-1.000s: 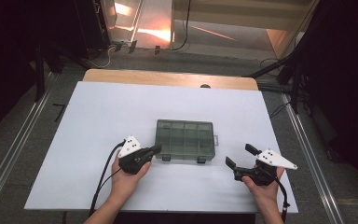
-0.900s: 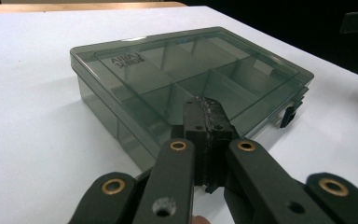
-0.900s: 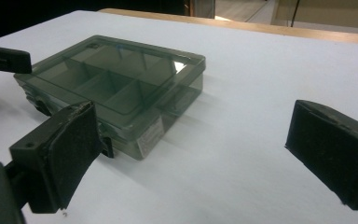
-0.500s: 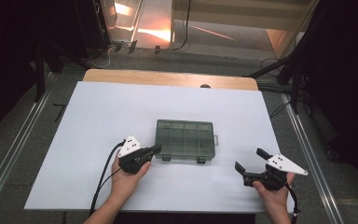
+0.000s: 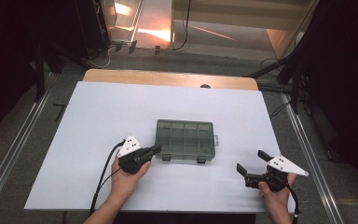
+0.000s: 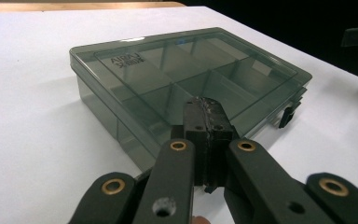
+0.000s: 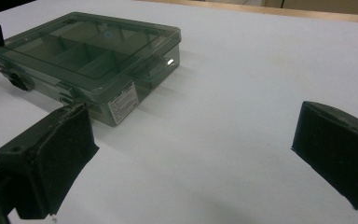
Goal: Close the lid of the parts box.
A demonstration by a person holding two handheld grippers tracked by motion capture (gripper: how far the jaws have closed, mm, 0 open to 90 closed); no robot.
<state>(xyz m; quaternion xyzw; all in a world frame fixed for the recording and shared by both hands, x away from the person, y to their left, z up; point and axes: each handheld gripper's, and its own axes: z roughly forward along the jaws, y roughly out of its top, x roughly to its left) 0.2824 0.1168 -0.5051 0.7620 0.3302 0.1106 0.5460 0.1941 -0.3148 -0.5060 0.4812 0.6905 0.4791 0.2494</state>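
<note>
High view: left tongs (image 5: 154, 149) touch closed box (image 5: 185, 140).

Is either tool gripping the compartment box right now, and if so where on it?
Nothing is held. The left tool is shut on itself, its tip at the near-left corner of the compartment box. The right tool is open, apart from the box.

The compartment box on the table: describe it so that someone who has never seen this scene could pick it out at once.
On the white table top, look near the middle of the front half. The compartment box lies flat there, lid shut, between the left gripper and the right gripper. It is smoky green see-through plastic with dividers inside and dark latches on its near edge.
</note>
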